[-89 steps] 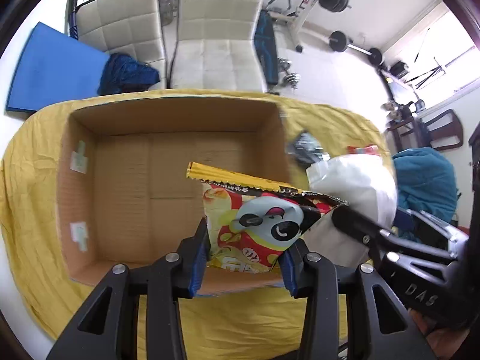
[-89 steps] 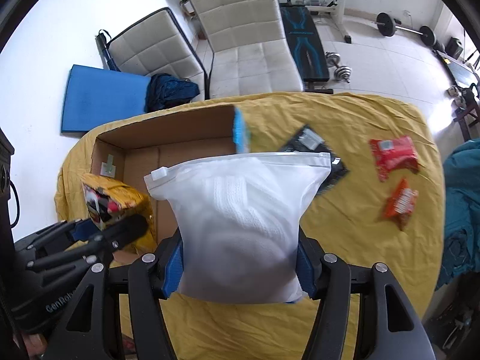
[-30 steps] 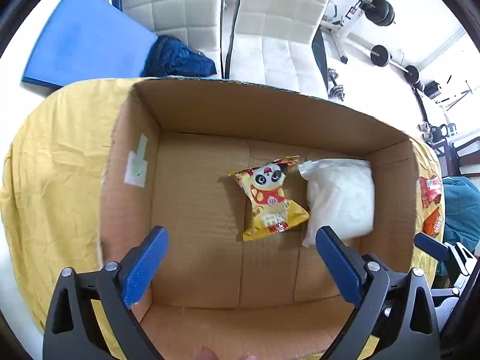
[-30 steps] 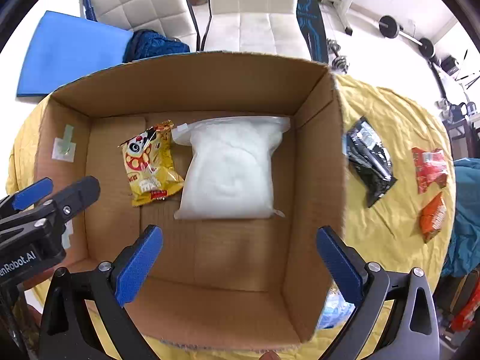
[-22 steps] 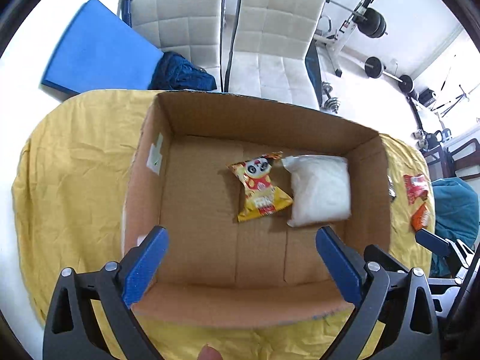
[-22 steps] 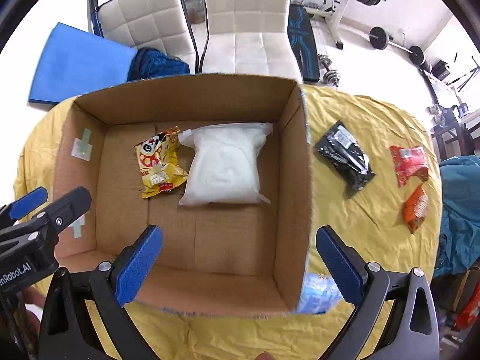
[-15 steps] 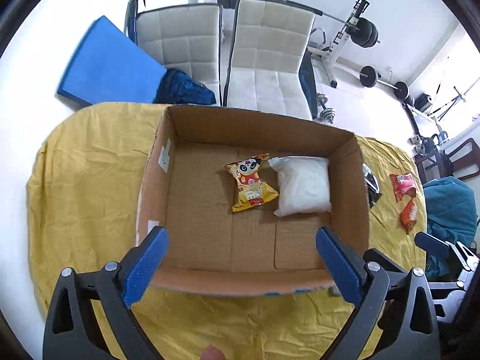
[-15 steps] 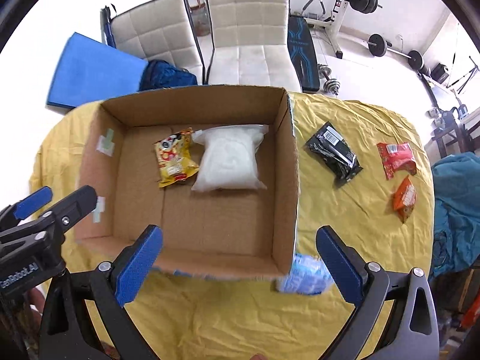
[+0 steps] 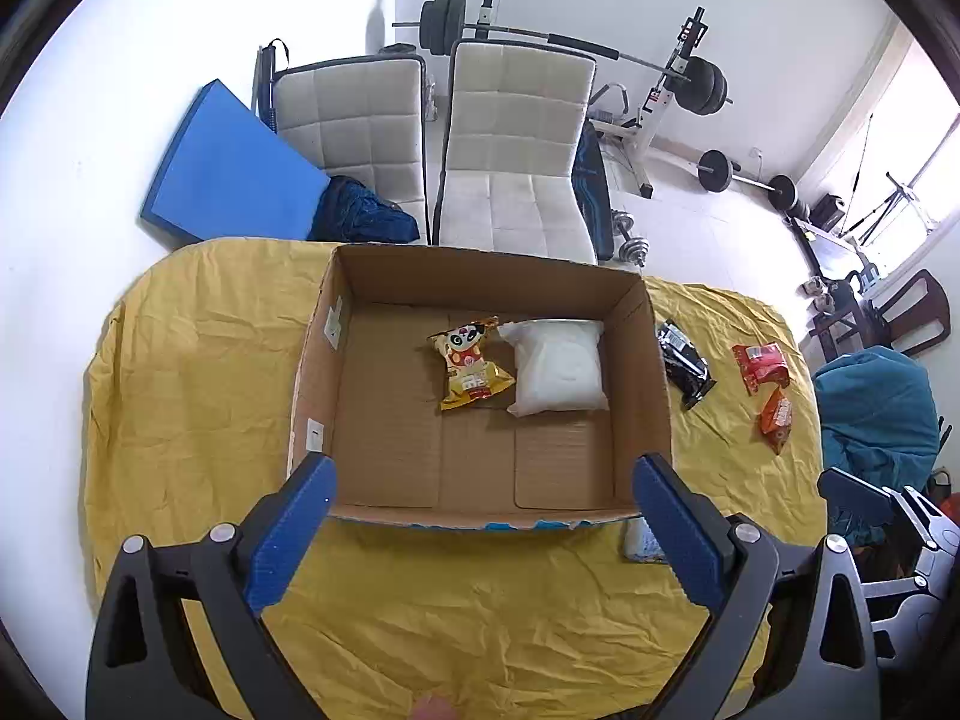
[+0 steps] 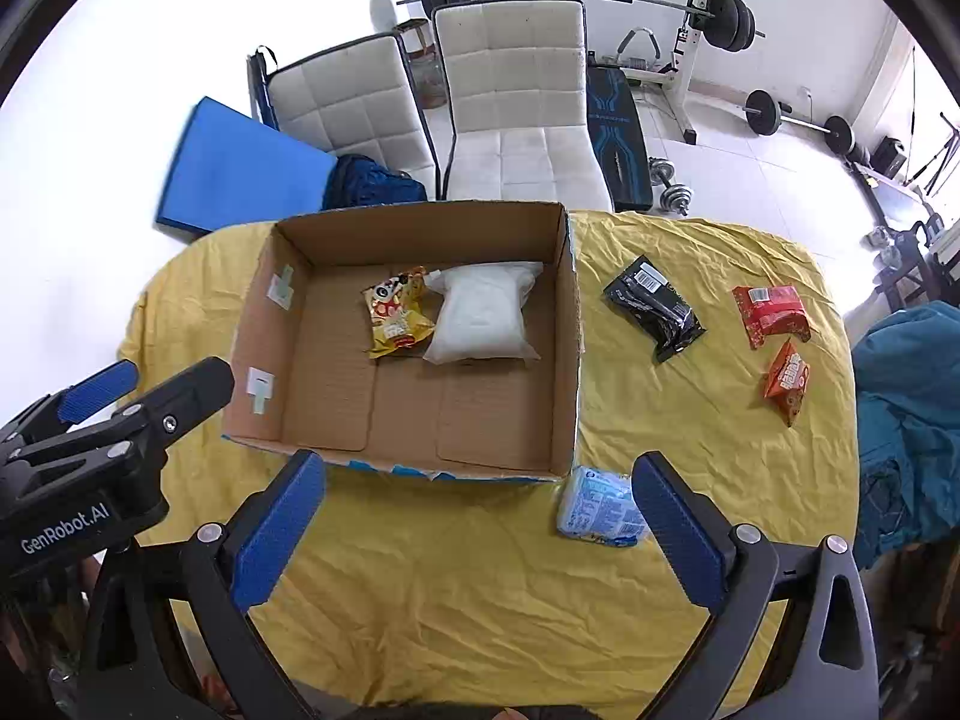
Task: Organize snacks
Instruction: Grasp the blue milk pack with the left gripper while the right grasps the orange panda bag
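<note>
An open cardboard box (image 9: 657, 384) (image 10: 573, 360) stands on the yellow cloth. Inside it lie a yellow panda snack bag (image 9: 471, 363) (image 10: 396, 312) and, right of it, a white zip pouch (image 9: 558, 366) (image 10: 480, 315). On the cloth right of the box are a black packet (image 10: 654, 306) (image 9: 684, 357), a red packet (image 10: 774, 312) (image 9: 761, 363) and an orange packet (image 10: 787, 381) (image 9: 775, 414). A light blue packet (image 10: 600, 507) (image 9: 642, 537) lies at the box's near right corner. My left gripper (image 9: 480, 531) and right gripper (image 10: 477, 531) hang open and empty above the near cloth.
The yellow-covered table (image 9: 198, 396) is oval, with its edges close on all sides. Two white chairs (image 10: 516, 114) and a blue mat (image 10: 240, 171) stand behind it. Weight equipment (image 10: 708, 6) fills the back right. A teal cloth (image 10: 906, 426) lies at the right.
Both grippers let go of their bags, which now lie in the box, and have pulled back and up, so the box looks smaller and the whole table shows.
</note>
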Available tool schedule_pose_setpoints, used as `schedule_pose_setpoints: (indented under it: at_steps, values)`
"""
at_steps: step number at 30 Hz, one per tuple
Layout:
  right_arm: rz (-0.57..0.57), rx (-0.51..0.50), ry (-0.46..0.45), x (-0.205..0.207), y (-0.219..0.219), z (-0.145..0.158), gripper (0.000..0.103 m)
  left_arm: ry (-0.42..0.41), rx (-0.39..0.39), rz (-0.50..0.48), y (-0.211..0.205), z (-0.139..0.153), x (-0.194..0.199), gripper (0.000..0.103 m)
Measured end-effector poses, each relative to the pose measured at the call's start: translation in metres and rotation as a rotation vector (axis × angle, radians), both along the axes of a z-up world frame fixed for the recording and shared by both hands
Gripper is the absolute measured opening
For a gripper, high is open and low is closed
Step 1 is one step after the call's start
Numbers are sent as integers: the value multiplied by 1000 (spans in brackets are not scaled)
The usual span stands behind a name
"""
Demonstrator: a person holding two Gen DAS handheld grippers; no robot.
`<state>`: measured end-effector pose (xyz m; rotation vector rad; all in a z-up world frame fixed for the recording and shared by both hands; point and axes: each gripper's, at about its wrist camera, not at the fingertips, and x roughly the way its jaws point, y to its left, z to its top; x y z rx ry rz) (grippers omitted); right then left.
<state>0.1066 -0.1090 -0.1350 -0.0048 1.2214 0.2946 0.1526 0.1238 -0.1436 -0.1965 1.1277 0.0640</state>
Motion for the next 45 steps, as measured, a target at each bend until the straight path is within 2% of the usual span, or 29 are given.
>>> schedule_pose_setpoints:
  at_steps: [5,10,14,16,22,28,32,35,36,38,39,41,43,45]
  values:
    - [-25,25,18,-4,-32,2,103,7,15,-37,-32,1,-2,101]
    - [-163,-10,81,-6,-114,-25,103,62,2,-117,-84,-22,2,101]
    - [-289,-70,139,-5,-188,-58,103,158,30,-212,-144,-68,11,101]
    - [-345,-97,168,-5,-223,-78,103,214,16,-239,-168,-94,16,101]
    - [-454,-86,271,-5,-303,-145,103,375,-9,-266,-225,-173,28,101]
    - [-466,-68,322,-5,-339,-181,103,467,6,-260,-260,-231,46,101]
    - [-433,-85,339,-3,-341,-197,103,535,1,-229,-267,-264,56,101]
    - [-412,-95,344,5,-342,-205,103,557,0,-217,-269,-280,60,100]
    - [-405,-94,346,9,-342,-208,103,554,-4,-218,-269,-282,60,98]
    - [-394,-86,346,17,-344,-212,103,538,5,-213,-269,-282,59,81]
    - [-389,-88,345,21,-344,-213,103,532,5,-217,-269,-281,58,77]
    - [-375,-81,333,33,-343,-213,103,520,-9,-222,-271,-276,56,55]
    - [-371,-72,326,46,-344,-213,103,515,-20,-221,-274,-268,55,47]
    - [-372,-42,322,63,-345,-211,103,505,-39,-213,-280,-262,55,45]
